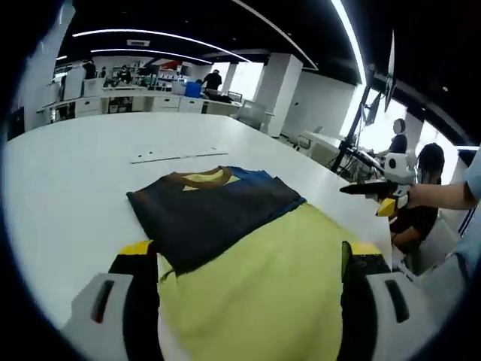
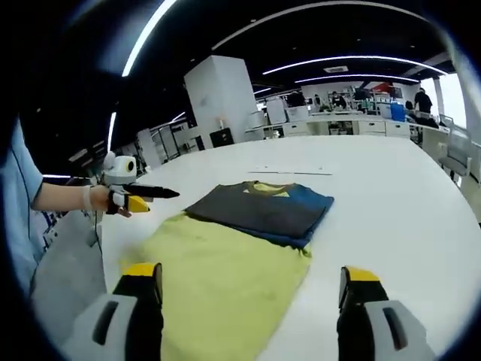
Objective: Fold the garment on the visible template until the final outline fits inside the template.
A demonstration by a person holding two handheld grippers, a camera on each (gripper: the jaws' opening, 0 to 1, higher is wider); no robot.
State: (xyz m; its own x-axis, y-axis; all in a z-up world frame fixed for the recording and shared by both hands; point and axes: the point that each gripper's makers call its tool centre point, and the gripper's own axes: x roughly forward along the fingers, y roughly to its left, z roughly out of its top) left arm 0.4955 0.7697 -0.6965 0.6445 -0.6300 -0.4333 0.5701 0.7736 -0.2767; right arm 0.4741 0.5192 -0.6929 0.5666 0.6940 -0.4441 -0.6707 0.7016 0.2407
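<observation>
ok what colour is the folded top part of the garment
Dark grey folded cloth panel over the yellow-green cloth; the right gripper view shows it best.

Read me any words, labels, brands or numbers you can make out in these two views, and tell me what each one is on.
No text can be read.
The dark folded garment has a yellow shape at its collar, with no legible letters.
The yellow sheet under it is plain.
The white table carries a pale strip with marks too small to read.
Both tongs show no lettering.

left claw jaws apart, right claw jaws apart
</observation>
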